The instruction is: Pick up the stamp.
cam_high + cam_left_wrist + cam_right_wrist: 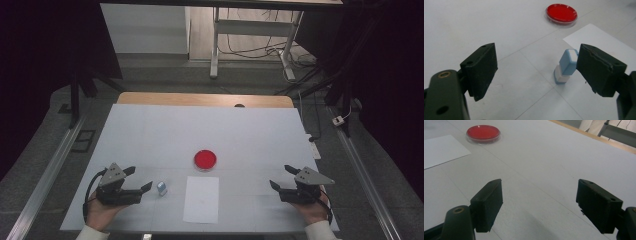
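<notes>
A small blue and white stamp [161, 188] stands upright on the white table cover, just left of a white sheet of paper [201, 198]. My left gripper [138, 179] is open at the front left, jaws pointing toward the stamp [565, 66], which sits just ahead of its right jaw. A round red ink pad [205, 159] lies beyond the paper near the table's middle, seen too as the ink pad [561, 13] and the ink pad [483, 133]. My right gripper [282, 177] is open at the front right with nothing between its jaws.
The white cover [150, 135] spans the table, with a wooden edge [205, 99] at the far side. Beyond it stand a metal desk frame [250, 35] and cables on the floor. Rails run along both sides.
</notes>
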